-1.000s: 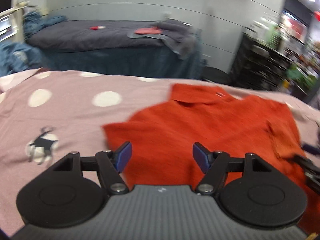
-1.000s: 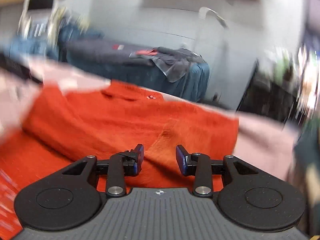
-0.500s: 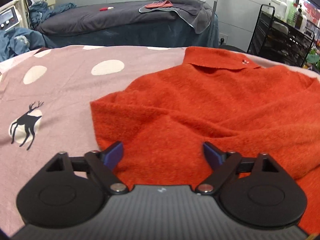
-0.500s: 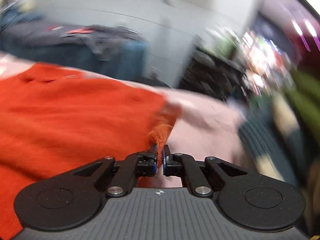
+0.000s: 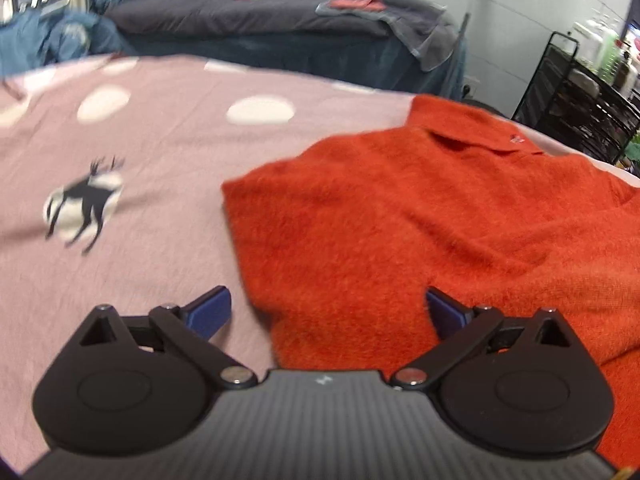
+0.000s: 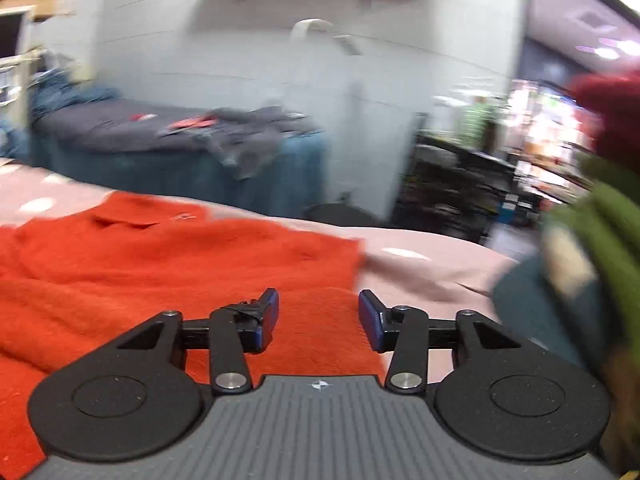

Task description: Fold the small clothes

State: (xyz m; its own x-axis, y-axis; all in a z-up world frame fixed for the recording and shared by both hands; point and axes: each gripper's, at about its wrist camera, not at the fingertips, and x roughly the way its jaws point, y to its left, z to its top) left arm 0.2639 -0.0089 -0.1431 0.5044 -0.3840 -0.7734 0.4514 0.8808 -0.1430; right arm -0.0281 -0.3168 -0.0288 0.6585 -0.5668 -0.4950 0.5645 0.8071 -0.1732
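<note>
The orange knit sweater (image 5: 420, 220) lies spread on the pink polka-dot sheet (image 5: 152, 128), both grippers empty — left gripper (image 5: 328, 312) just spread wide straddling its left edge, right gripper (image 6: 318, 322) just reopened above its right side — so a shallow pinch might snag the sheet too.

The sweater (image 5: 420, 220) lies on the spotted sheet (image 5: 140, 140), collar toward the far edge, with the deer print (image 5: 82, 204) on the sheet to its left. Behind the sheet stands a bed (image 5: 248, 20) with a towel (image 5: 424, 28) draped over its right end. A wire rack (image 5: 580, 96) stands to the right of that bed.
</note>
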